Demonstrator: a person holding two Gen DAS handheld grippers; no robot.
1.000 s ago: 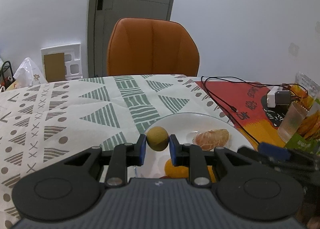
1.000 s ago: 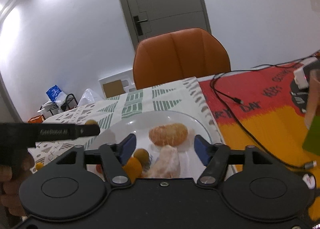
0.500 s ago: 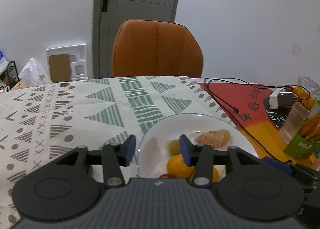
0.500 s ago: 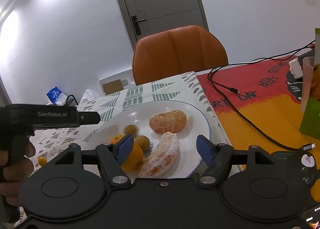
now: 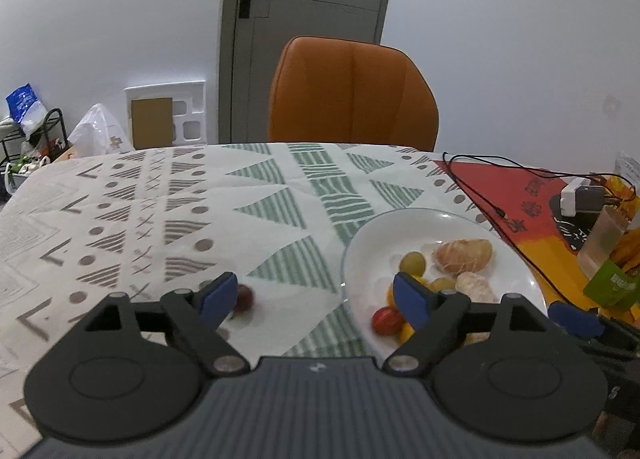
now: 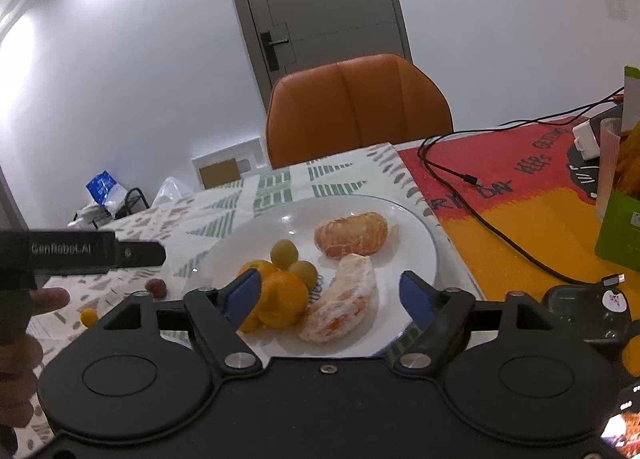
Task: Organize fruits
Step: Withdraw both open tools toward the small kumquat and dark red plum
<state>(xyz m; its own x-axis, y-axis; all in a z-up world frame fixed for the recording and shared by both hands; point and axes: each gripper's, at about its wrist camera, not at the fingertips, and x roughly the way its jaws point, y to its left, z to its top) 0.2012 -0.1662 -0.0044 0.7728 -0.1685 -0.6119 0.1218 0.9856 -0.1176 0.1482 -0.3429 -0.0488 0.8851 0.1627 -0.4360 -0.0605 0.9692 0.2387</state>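
2 round green-yellow fruits (image 6: 285, 253) sit on the glossy white plate (image 6: 424, 235), beside smooth small oranges (image 6: 280, 299) and 2 pithy peeled citrus pieces (image 6: 351, 234). 1 dark red grape (image 5: 244, 297) lies on the patterned tablecloth (image 5: 160, 211), just beside the left gripper (image 5: 316, 299), whose jaws are spread and empty. Right gripper (image 6: 332, 295) hovers over the plate, likewise agape.

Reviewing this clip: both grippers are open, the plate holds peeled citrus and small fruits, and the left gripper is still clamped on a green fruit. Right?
Not quite. The left gripper is open and holds nothing, as the left wrist view shows; the green fruit lies on the plate. The right gripper is open too, and the peeled citrus is on the plate.
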